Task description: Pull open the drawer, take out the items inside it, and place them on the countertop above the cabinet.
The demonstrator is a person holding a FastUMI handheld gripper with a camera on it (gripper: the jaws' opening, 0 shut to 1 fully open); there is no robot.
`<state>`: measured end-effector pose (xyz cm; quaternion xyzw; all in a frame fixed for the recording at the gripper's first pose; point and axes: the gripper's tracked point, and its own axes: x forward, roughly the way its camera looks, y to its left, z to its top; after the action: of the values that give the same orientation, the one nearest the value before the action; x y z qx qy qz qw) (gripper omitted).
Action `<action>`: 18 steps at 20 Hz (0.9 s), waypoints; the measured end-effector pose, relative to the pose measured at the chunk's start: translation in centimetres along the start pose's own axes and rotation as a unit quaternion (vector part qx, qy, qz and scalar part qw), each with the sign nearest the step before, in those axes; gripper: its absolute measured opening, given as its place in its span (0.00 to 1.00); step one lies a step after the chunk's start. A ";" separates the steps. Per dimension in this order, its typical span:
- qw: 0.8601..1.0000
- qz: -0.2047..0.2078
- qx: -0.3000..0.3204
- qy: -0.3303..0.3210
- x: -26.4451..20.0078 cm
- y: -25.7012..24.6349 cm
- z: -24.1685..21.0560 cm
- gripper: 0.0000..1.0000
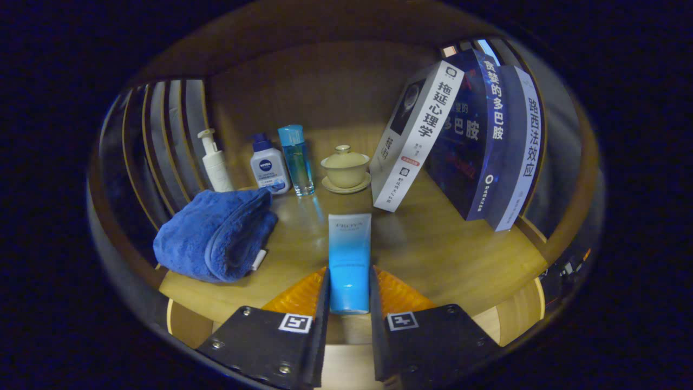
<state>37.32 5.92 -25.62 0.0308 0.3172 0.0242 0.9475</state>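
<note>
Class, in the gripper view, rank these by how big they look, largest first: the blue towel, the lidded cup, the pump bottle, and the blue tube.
1. Towel
2. Tube, held between the hand-held gripper fingers, so nearness enlarges it
3. Cup and pump bottle: too alike to rank

Tube (350,254) between the tongs (350,295): fading from white at the far end to bright blue. Towel (216,233): showing deep blue. Pump bottle (215,162): showing white. Squat bottle (268,168): white with dark blue cap. Slim bottle (296,160): clear blue. Lidded cup and saucer (345,169): glowing pale cream. Books (465,141): showing white and dark blue covers. Counter (444,254): showing warm wood grain.
</note>
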 end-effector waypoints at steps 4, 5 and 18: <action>1.000 -0.012 -0.003 -0.014 -0.2 -0.1 0.5 0.40; 1.000 -0.017 -0.003 -0.021 -0.8 -0.1 0.7 0.40; 0.995 -0.009 -0.001 -0.103 -16.3 1.8 1.4 1.00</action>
<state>25.07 6.59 -14.62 0.0294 0.2184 0.0130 0.9753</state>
